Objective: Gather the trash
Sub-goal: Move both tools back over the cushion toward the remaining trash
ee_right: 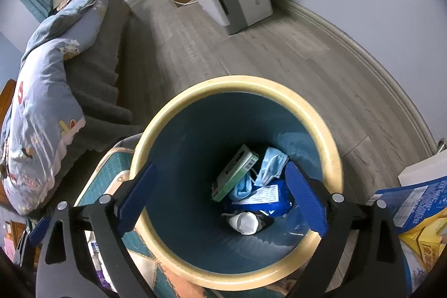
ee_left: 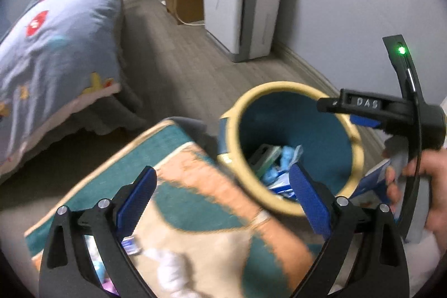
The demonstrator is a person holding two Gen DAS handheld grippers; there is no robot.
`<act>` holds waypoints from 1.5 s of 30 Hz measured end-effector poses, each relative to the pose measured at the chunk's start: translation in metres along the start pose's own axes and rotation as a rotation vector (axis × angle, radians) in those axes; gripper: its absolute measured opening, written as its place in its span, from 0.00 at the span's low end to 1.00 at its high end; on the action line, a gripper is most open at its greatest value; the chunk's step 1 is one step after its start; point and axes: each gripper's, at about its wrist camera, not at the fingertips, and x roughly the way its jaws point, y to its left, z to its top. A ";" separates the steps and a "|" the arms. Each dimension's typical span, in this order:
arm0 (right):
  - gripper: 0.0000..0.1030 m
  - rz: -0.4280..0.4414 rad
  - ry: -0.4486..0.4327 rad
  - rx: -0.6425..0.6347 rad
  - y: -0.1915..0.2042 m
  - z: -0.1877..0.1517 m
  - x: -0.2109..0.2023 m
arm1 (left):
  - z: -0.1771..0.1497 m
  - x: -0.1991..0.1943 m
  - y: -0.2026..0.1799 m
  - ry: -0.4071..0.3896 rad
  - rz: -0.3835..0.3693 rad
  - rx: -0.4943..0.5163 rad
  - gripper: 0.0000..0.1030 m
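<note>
item: trash bin (ee_right: 237, 186), round, cream rim, dark teal inside; stands on the floor (ee_right: 279, 55) at the edge of a patterned rug (ee_left: 195, 186). contents: green box (ee_right: 233, 172), blue face mask (ee_right: 272, 165), blue packet (ee_right: 268, 200), white crumpled piece (ee_right: 244, 224). right gripper (ee_right: 223, 200): over the bin mouth, fingers spread wide, nothing between them. left gripper (ee_left: 223, 203): beside the bin over the rug, fingers wide apart, empty. loose white wad (ee_left: 173, 270) on the rug below it. bed (ee_left: 56, 52) to the left.
</note>
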 end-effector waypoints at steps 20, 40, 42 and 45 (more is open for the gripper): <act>0.94 0.095 -0.032 -0.324 0.152 -0.054 -0.070 | -0.091 -0.110 0.110 0.001 0.178 -0.289 0.93; 0.94 0.050 0.168 -0.482 0.221 -0.173 -0.021 | -0.153 -0.108 0.189 0.081 0.228 -0.461 0.93; 0.94 0.019 0.197 -0.514 0.220 -0.180 -0.009 | -0.156 -0.101 0.190 0.095 0.201 -0.478 0.93; 0.94 -0.025 0.240 -0.560 0.219 -0.187 0.010 | -0.158 -0.091 0.188 0.123 0.170 -0.476 0.93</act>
